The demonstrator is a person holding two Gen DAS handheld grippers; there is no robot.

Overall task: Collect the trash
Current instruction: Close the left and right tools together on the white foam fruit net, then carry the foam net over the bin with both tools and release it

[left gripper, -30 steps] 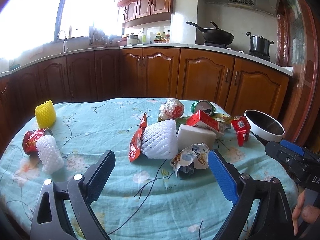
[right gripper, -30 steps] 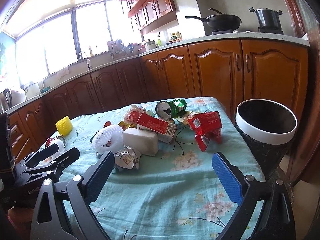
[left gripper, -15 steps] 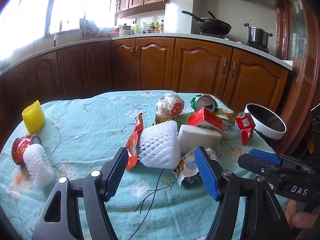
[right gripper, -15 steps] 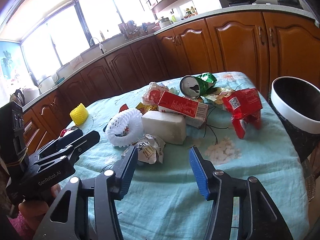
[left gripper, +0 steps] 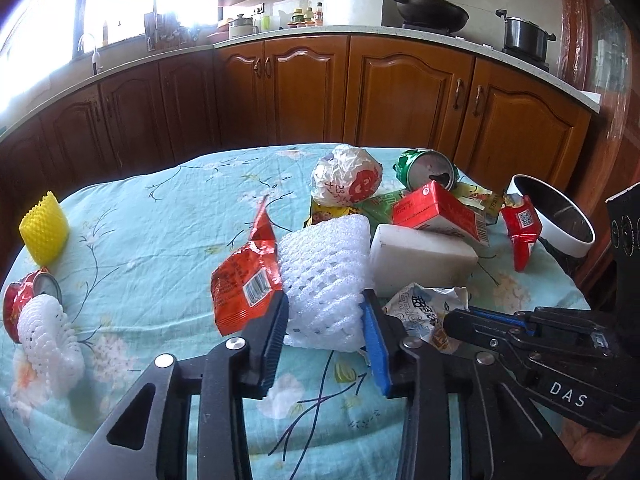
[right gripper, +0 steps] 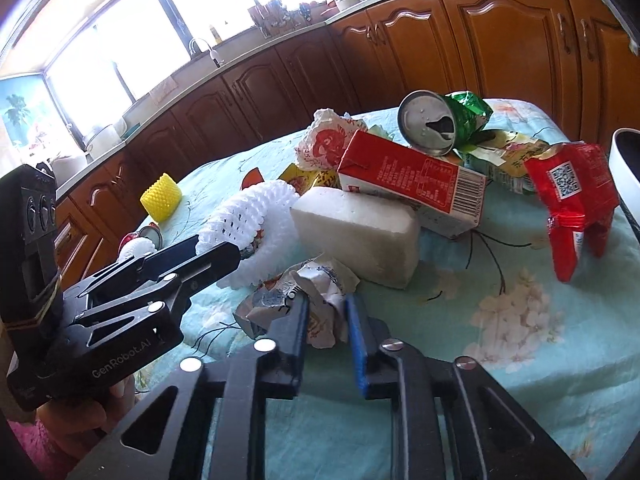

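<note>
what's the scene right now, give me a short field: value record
left gripper: closed on the white foam net
right gripper: closed on the crumpled wrapper
bin: open, at the table's right edge
pile: white block, red carton, green can
surface: floral tablecloth

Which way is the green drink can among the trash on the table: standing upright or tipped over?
Tipped over. The green can lies on its side on the pile, its round top with the opened mouth facing the right wrist camera.
</note>
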